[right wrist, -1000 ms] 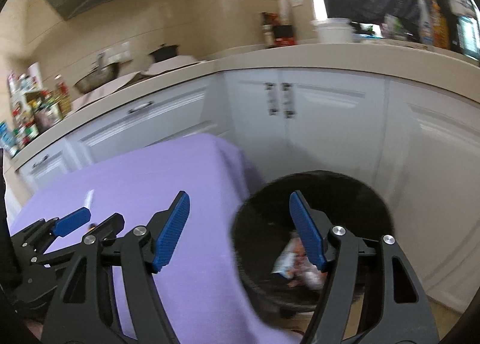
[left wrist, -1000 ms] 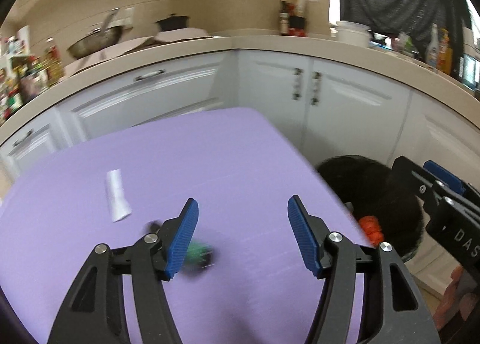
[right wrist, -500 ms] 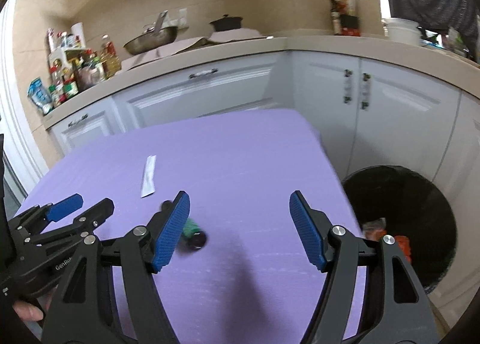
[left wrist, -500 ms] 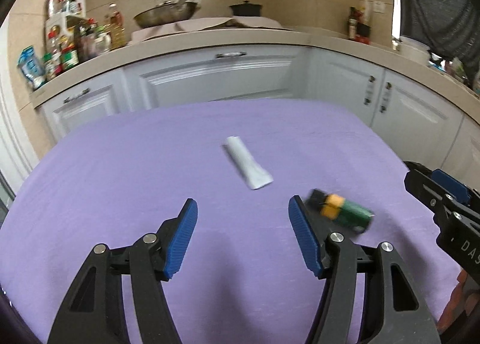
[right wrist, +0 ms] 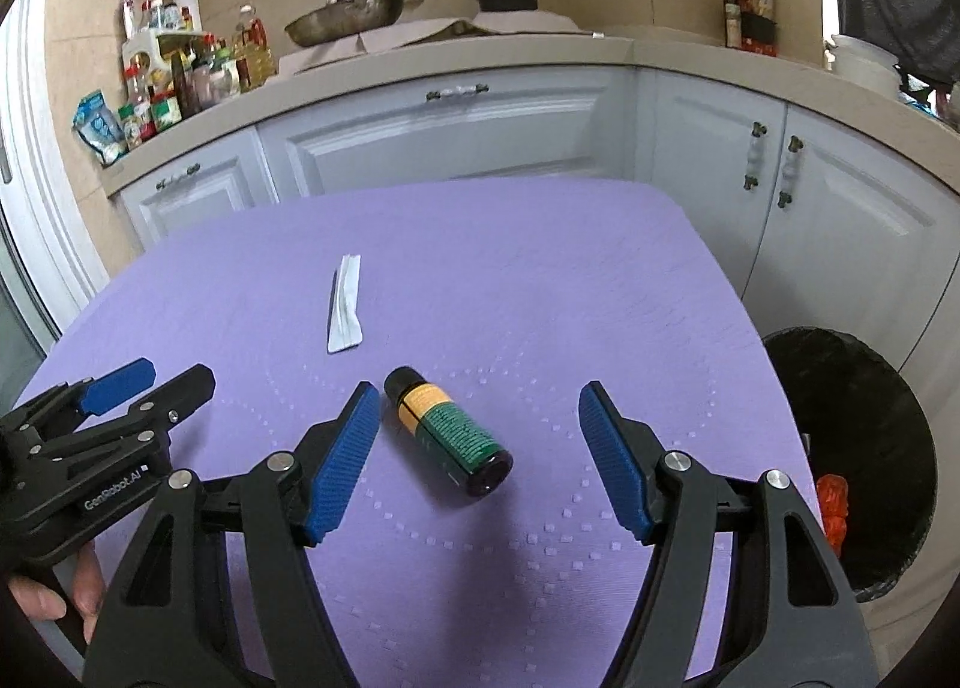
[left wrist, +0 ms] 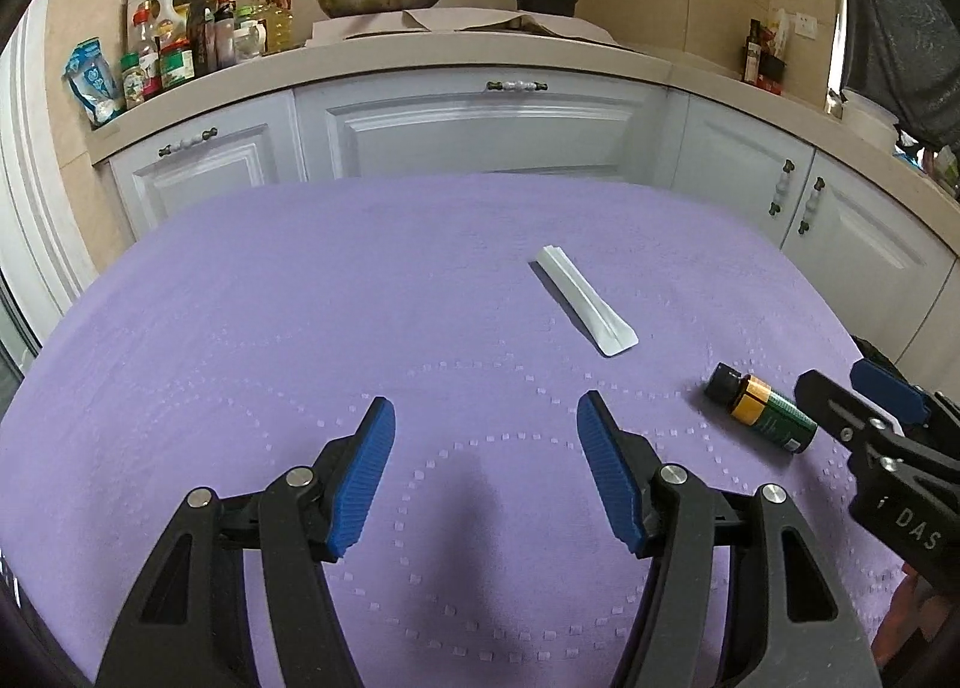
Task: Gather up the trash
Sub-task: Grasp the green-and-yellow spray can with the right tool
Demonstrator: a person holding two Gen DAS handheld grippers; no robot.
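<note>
Purple table [right wrist: 540, 268]; bin [right wrist: 870, 448] rim cut off.

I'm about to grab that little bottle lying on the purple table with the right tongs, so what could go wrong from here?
1. The bottle lies on its side, close to one pad of the open right tongs; a nudge could roll it away.
2. The left tongs hover close by and could collide.
3. The white wrapper lies flat on the purple table and may be hard to pinch.
</note>
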